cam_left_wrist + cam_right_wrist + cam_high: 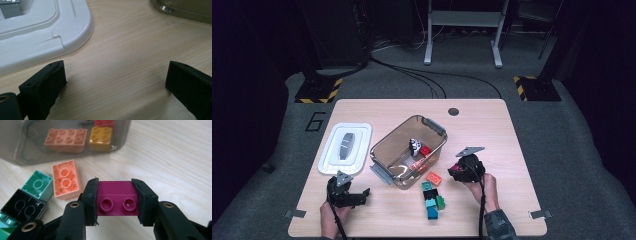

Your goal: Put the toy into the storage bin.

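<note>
Your right claw has its jaws clamped on both sides of the magenta brick, above the pale wooden table, beside the loose bricks and the smoky container. Your left claw gapes empty near the white lid. Grey floor and cables lie beyond.

Floor: you stand on grey carpet, marked "6".
Table: your light wood top.
Behind: a grey metal stand, black cables, hazard-striped feet.
Light: dim around you.
</note>
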